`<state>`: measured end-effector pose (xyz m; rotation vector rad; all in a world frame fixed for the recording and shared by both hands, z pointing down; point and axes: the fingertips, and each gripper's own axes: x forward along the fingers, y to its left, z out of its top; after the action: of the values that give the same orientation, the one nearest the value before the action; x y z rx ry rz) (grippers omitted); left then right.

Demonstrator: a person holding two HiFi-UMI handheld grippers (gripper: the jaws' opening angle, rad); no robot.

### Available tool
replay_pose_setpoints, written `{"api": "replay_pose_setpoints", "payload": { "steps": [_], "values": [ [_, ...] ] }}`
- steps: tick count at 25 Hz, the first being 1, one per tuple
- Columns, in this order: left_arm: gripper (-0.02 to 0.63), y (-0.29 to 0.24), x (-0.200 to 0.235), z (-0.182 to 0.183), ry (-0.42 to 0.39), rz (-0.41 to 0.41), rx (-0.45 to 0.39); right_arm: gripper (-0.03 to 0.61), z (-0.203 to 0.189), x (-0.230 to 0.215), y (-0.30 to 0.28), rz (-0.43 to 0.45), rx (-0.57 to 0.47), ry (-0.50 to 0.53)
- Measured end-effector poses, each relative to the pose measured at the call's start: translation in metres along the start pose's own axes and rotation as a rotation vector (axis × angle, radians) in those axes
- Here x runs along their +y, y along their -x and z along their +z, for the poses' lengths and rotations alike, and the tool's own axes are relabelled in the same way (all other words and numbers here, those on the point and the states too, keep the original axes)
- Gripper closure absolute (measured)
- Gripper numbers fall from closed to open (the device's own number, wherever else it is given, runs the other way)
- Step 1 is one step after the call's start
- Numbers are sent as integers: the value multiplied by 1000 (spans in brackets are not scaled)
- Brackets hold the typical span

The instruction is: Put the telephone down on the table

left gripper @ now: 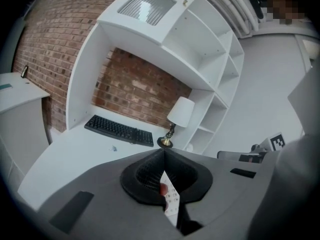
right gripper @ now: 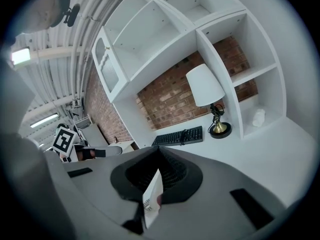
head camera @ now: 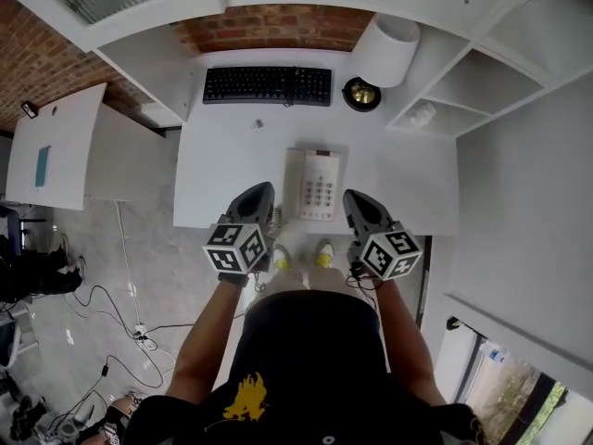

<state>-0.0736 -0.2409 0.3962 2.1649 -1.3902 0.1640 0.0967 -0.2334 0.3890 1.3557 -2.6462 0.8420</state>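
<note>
From the head view I look steeply down on a white tabletop [head camera: 222,170] set in an alcove with a brick wall [head camera: 273,28] behind it. The telephone [head camera: 315,184], pale with a grid of keys, lies flat on the tabletop near its front edge, with its long side running away from me. At the back of the tabletop a black keyboard [head camera: 267,85] lies crosswise. To its right is a lamp [head camera: 384,49] with a white shade and a brass foot. White shelves [head camera: 482,82] rise on the right.

My left tongs [head camera: 259,191] and right tongs [head camera: 355,197] are over the front edge of the tabletop, one on each side of the telephone. Each is near the telephone and neither touches it. Each carries its marker cube close to the hand.

In the left gripper view the left tongs [left gripper: 162,154] are closed, jaw against jaw, and hold nothing. A narrow slice of the telephone [left gripper: 170,199] shows through the gap lower down, and the keyboard [left gripper: 119,130] and lamp [left gripper: 180,113] lie beyond.

In the right gripper view the right tongs [right gripper: 157,151] are likewise closed and empty. The same slice of the telephone [right gripper: 151,196] shows through below their meeting line.
</note>
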Motion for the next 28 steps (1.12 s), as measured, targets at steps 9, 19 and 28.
{"api": "replay_pose_setpoints", "payload": {
  "steps": [9, 19, 28],
  "values": [
    [597, 7, -3, 33, -26, 2, -71, 580, 28, 5, 10, 17, -68, -43],
    [597, 9, -2, 92, -62, 18, -186, 580, 79, 4, 10, 31, -161, -22],
    [597, 22, -10, 129, -249, 67, -263, 580, 116, 5, 13, 23, -210, 77]
  ]
}}
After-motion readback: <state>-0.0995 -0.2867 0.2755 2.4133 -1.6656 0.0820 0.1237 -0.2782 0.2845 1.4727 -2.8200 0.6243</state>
